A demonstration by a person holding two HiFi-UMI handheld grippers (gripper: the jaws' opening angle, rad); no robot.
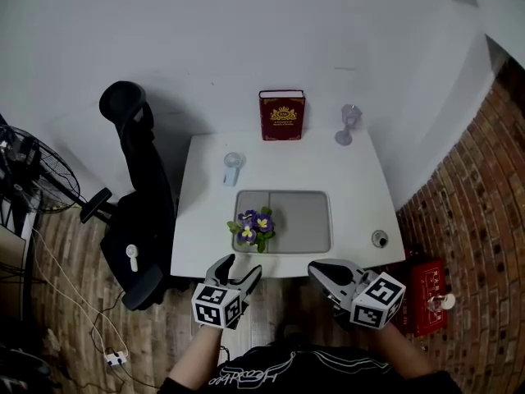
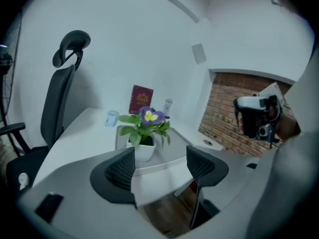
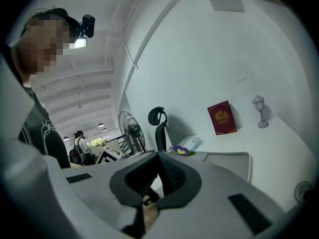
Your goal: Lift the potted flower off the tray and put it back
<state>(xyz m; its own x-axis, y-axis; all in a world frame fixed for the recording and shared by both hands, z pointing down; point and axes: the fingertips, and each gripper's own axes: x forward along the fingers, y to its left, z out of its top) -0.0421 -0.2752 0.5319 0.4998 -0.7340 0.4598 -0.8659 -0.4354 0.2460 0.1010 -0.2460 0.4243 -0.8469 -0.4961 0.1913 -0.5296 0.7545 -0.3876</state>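
Left tool (image 1: 240,271) released, jaws wide apart with nothing between them; it hangs short of the tray (image 1: 305,220)'s near-left corner, off the tabletop (image 1: 361,179); right tool (image 1: 320,272) clenched on nothing, short of the tray's near-right corner; potted flower (image 1: 256,228) stands upright inside the tray at its near-left corner, untouched; red book (image 1: 281,115) upright beyond the tray's far edge; clear cup (image 1: 233,169) just past the tray's far-left corner.

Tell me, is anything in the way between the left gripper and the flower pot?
No, nothing visible is. The left gripper, fingers apart, points straight at the potted flower, which sits at the near left corner of the tray. Only the bare edge of the table lies between them.
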